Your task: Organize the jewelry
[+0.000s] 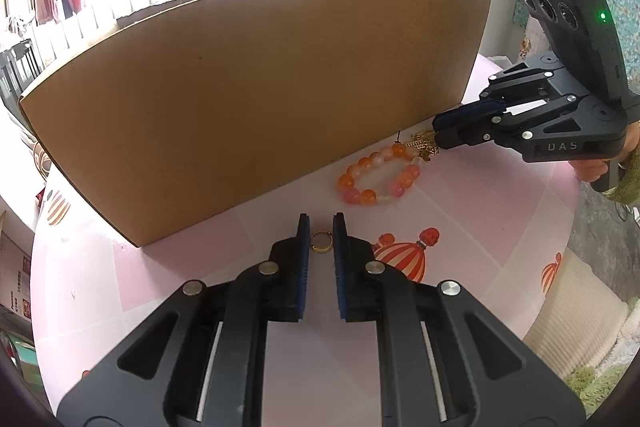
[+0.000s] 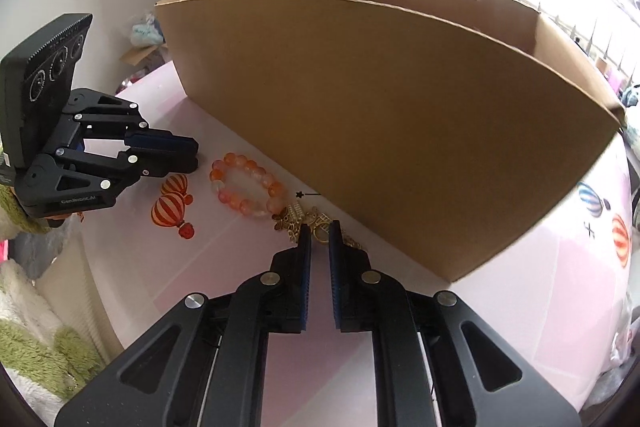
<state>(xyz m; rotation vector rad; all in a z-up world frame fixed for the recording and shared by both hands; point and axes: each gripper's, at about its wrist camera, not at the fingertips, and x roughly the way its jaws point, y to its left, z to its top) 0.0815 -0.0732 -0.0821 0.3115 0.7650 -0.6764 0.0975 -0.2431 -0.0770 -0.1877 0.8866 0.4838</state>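
A gold ring lies on the pink tablecloth between the fingertips of my left gripper, which is open around it with a gap on each side. An orange and pink bead bracelet lies beside the cardboard box. A gold chain piece with charms lies at the bracelet's end. My right gripper is open with its fingertips on either side of the gold chain piece. It also shows in the left wrist view.
A large open cardboard box stands on the table right behind the jewelry. The tablecloth has hot-air balloon prints. The round table's edge runs at the right, with a fluffy green and white cover below.
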